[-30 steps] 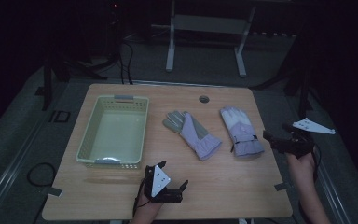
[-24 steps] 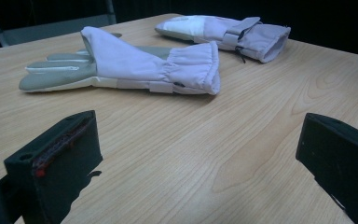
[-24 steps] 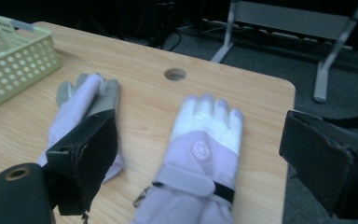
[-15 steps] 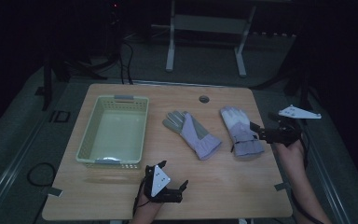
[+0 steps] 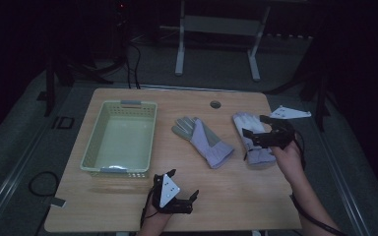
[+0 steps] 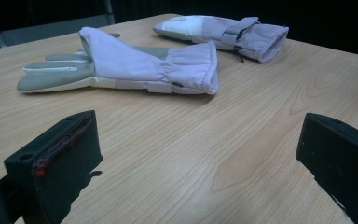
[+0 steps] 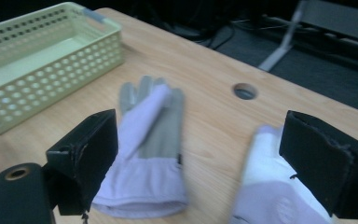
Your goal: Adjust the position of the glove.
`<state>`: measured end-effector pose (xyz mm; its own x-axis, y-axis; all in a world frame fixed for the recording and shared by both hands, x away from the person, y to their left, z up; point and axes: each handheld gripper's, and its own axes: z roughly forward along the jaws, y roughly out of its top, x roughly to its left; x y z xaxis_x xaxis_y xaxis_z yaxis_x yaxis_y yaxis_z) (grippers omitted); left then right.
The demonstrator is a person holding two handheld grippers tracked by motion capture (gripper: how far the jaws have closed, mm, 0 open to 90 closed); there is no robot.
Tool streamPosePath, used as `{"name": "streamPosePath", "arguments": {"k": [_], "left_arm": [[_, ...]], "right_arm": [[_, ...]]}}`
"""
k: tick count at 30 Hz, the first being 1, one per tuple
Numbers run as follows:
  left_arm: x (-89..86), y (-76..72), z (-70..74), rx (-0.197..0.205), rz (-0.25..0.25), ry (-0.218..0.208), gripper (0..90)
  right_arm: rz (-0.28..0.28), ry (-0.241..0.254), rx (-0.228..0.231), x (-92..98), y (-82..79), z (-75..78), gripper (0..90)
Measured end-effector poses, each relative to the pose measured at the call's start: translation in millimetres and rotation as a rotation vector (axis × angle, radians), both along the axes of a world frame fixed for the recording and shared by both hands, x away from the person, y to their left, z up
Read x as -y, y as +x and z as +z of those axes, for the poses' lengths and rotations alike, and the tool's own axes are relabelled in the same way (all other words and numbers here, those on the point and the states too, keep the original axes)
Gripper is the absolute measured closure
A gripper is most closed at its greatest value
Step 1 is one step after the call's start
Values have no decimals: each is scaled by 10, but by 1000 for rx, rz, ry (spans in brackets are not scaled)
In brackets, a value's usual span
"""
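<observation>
Two pale lilac and grey gloves lie flat on the wooden table (image 5: 256,191). One glove (image 5: 204,140) is at the centre and the other glove (image 5: 241,123) lies to its right. My right gripper (image 5: 253,126) hovers open over the right glove, its jaws spread wide. In the right gripper view, the gripper (image 7: 205,140) looks across the centre glove (image 7: 149,140), with the right glove (image 7: 270,186) blurred below its far jaw. My left gripper (image 5: 183,183) rests open near the table's front edge. From there it (image 6: 200,135) faces the centre glove (image 6: 135,65) and the other glove (image 6: 228,30) beyond.
A pale green perforated basket (image 5: 92,142) stands on the left half of the table, with nothing in it; its wall (image 7: 51,51) is at the upper left of the right gripper view. A round cable hole (image 5: 215,104) sits near the far edge. A metal stand (image 5: 216,29) is behind the table.
My right gripper has moved in from the table's right edge, leftward, to above the right glove. The left gripper and both gloves have stayed put.
</observation>
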<state>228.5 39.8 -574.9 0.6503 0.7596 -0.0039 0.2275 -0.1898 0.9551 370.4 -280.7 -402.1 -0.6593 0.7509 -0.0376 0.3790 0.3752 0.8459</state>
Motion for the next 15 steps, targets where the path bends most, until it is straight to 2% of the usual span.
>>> {"name": "streamPosePath", "arguments": {"k": [1, 4, 7, 10, 13, 14, 15], "left_arm": [[0, 0, 0, 0, -1, 0, 1], [-1, 0, 0, -1, -2, -2, 1], [0, 0, 0, 1, -2, -2, 1], [-1, 0, 0, -2, -4, -3, 1], [-1, 1, 0, -2, -6, -6, 1], [-2, 1, 0, -2, -7, -3, 1], [-2, 0, 0, -1, -7, -3, 1]], "right_arm": [[22, -7, -6, -84, 25, -34, 115], [32, -11, -8, -163, 46, -72, 115], [66, 7, 21, -261, 69, -126, 114], [79, 2, 29, -322, 87, -152, 113], [98, 10, 76, -445, 121, -206, 105], [98, 10, 76, -445, 121, -206, 105], [99, 20, 104, -466, 122, -225, 106]]}}
